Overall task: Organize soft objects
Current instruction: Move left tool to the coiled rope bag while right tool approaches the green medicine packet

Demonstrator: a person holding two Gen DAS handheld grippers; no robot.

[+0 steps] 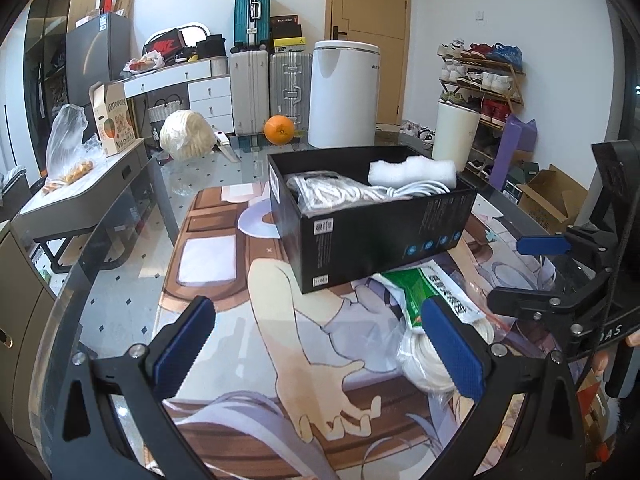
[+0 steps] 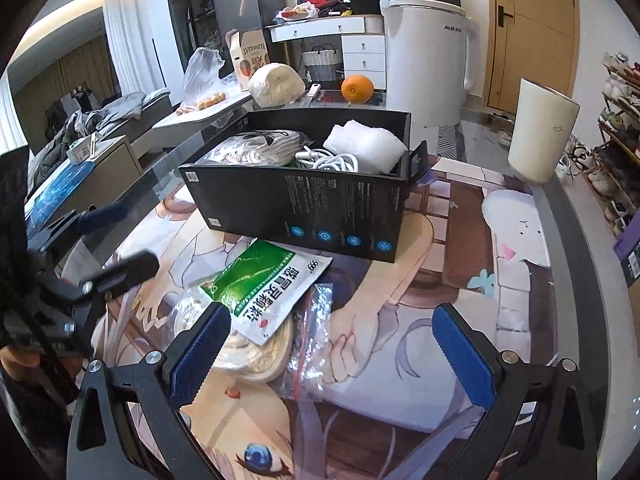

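Left gripper (image 1: 316, 348): its blue-padded fingers stand wide apart and hold nothing, hovering over the printed mat (image 1: 224, 264).
Right gripper (image 2: 332, 348): fingers likewise spread, nothing between them; its left pad sits just above the green packet.
Black box (image 1: 372, 228): open-topped, resting on the mat near the middle of the table (image 1: 120, 304).
Inside the box: a bagged bundle of white cord (image 2: 256, 146), a loose white cable (image 2: 336, 160), and a white foam sheet (image 2: 364, 144) at the far end.
Green packet (image 2: 266, 284): flat sachet with green and white print, lying just in front of the box on top of the bagged rope.
Bagged rope (image 2: 256, 348): pale coil in clear plastic, on the mat, outside the box.
Behind the box: an orange (image 1: 279, 129) and a wrapped ball of pale yarn (image 1: 186, 134) on the glass.
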